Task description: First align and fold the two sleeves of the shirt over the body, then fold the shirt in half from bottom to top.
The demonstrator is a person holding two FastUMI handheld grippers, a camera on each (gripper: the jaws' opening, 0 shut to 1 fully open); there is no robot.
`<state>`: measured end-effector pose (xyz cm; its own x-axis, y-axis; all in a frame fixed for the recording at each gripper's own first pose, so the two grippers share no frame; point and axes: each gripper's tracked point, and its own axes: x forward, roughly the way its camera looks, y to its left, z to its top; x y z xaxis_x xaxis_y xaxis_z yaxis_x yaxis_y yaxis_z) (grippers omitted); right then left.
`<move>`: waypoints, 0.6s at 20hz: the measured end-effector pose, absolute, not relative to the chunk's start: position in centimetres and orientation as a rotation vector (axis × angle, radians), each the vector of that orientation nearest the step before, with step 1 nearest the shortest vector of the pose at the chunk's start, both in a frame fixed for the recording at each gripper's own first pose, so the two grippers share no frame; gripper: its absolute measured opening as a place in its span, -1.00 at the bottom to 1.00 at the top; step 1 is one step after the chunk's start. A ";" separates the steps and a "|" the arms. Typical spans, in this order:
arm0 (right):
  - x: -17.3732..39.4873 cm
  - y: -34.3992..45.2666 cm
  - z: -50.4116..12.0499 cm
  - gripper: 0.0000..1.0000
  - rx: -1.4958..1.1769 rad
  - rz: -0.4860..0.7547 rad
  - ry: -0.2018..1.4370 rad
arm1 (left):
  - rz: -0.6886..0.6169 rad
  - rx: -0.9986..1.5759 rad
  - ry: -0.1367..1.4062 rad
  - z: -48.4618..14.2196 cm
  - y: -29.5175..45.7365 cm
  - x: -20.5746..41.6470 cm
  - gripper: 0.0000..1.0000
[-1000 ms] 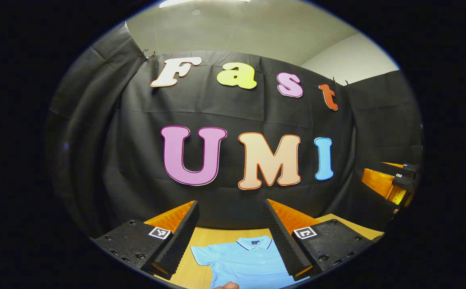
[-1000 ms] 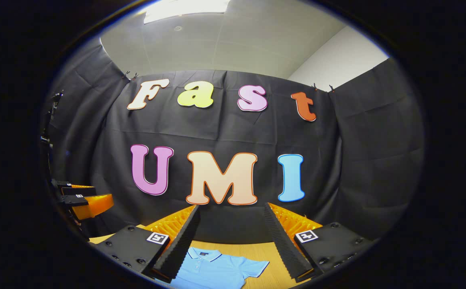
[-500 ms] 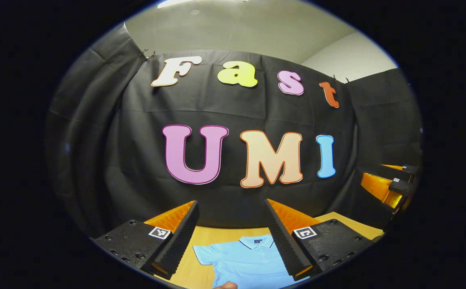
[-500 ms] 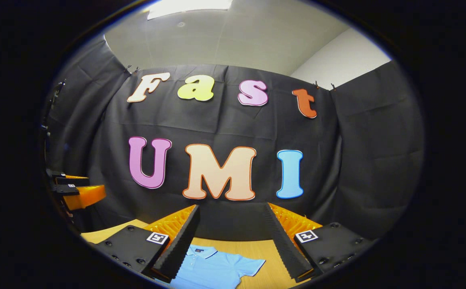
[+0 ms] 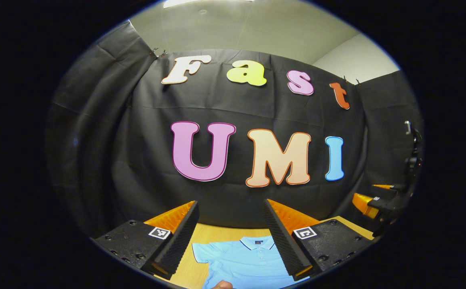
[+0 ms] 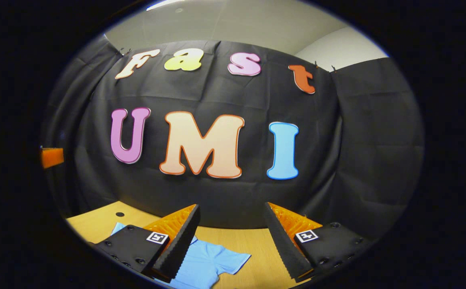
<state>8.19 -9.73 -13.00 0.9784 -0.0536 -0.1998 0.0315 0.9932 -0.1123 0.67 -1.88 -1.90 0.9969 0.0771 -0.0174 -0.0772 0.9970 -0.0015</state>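
Note:
A light blue polo shirt [image 5: 243, 261] lies flat on the wooden table [image 5: 217, 233], collar toward the booth wall. My left gripper [image 5: 231, 206] hovers open above it, with the collar and one short sleeve showing between its fingers. In the right gripper view the shirt [image 6: 205, 263] lies low and left, its other sleeve [image 6: 233, 257] spread out on the table [image 6: 253, 241]. My right gripper [image 6: 231, 206] is open over bare wood beside that sleeve. Each gripper appears at the edge of the other's view: the right gripper [image 5: 377, 202] and the left gripper [image 6: 52, 156].
The black cloth wall stands close behind the table's far edge. A fingertip of a hand [image 5: 221, 285] shows at the bottom of the left gripper view, over the shirt. Bare wood runs to the right of the shirt in the right gripper view.
My right gripper has tipped down and come closer to the table, so more wood and the shirt's sleeve show. My left gripper has turned slightly; both stay open.

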 end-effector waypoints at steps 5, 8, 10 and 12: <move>10.6 -12.5 -19.7 0.97 -0.114 -0.015 0.297 | 0.115 0.036 0.035 -2.5 -3.7 0.8 0.89; 12.3 -13.6 -23.3 0.98 -0.118 0.003 0.343 | 0.145 0.050 0.059 -3.1 -4.2 1.0 0.89; 13.6 -14.2 -25.6 0.97 -0.125 0.013 0.369 | 0.174 0.060 0.072 -3.3 -3.9 1.0 0.89; 14.7 -14.7 -28.2 0.98 -0.126 0.023 0.404 | 0.205 0.081 0.083 -3.5 -3.5 0.9 0.89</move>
<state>14.69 -14.71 -28.16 0.9194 -0.0028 -0.3934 -0.0473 0.9919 -0.1176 0.90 -3.47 -3.48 0.9756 0.2065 -0.0741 -0.1998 0.9758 0.0883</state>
